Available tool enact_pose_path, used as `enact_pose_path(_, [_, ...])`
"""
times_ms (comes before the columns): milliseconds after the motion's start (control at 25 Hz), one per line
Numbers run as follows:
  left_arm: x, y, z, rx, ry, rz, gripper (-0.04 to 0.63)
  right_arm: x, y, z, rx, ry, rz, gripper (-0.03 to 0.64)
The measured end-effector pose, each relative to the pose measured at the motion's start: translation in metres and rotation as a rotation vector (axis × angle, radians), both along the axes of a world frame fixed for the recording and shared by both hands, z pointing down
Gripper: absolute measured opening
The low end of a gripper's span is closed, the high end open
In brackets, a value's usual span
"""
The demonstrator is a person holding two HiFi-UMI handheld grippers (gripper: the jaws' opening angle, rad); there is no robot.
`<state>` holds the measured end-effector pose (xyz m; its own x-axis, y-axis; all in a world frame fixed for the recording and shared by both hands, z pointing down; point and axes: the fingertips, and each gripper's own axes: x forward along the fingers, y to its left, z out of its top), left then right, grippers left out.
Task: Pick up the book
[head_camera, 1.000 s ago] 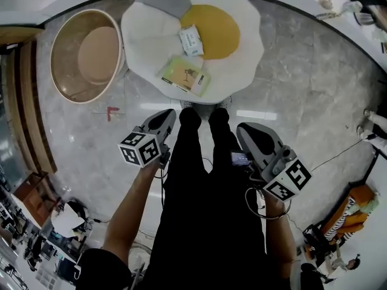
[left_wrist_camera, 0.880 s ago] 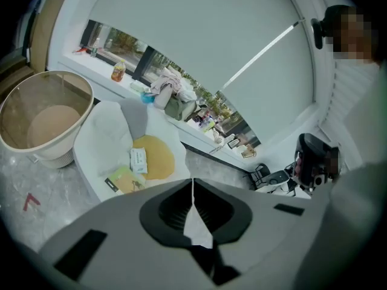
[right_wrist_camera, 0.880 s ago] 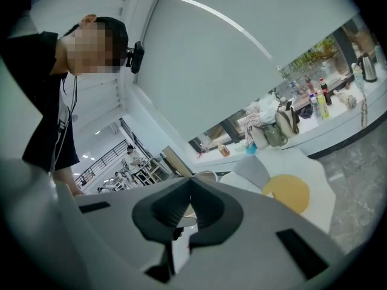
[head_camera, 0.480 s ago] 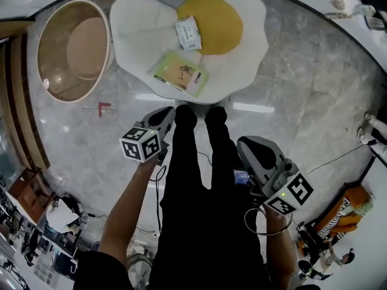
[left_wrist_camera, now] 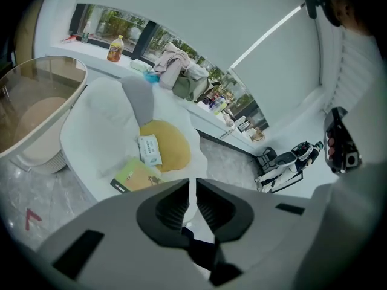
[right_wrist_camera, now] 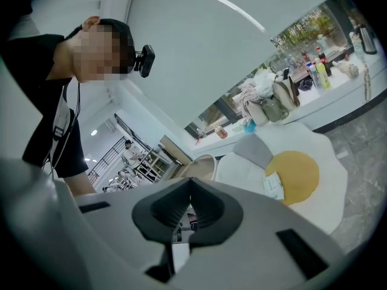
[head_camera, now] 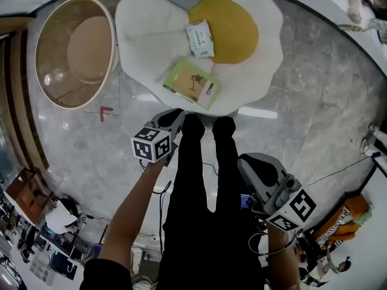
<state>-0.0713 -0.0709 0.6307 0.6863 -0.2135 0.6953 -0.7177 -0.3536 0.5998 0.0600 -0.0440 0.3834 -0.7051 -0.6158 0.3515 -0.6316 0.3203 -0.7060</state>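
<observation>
Not much progress on this one yet. The book (head_camera: 192, 84) is untouched, lying flat on the white part of the fried-egg cushion (head_camera: 145, 17), close to the cushion's near rim and just off the yellow yolk patch. Both claws are short of the cushion on the person's side.

The left gripper (head_camera: 174, 116) is the closer one, just off the rim nearest the book. Its jaws are only starting to open, a thin slit with nothing between them. The right gripper (head_camera: 247, 162) hangs farther back from the cushion with its jaws together, empty.

So reaching, gripping and lifting are all left.

The book looks thin, with a pale green cover, a small picture and a dark spine edge. It sits slightly skewed, and I'd guess it's awkward to pinch lying flat on something soft. A small white pack (head_camera: 200, 38) sits on the yolk's edge.
</observation>
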Motion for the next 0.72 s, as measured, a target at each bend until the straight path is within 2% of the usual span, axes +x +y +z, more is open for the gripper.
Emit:
enact_pose_path(320, [-0.021, -0.011, 0.054, -0.069, 0.008, -0.088, 0.087, -0.03, -0.006, 0.028, -0.045, -0.021, -0.018, 0.017])
enact_pose_path(560, [-0.028, -0.01, 0.091, -0.129, 0.013, -0.138, 0.125, -0.034, -0.01, 0.041, -0.069, -0.012, -0.008, 0.017])
enact_pose_path(720, [-0.035, -0.017, 0.113, -0.168, 0.018, -0.22, 0.151, -0.035, -0.012, 0.049, -0.086, -0.009, -0.008, 0.017])
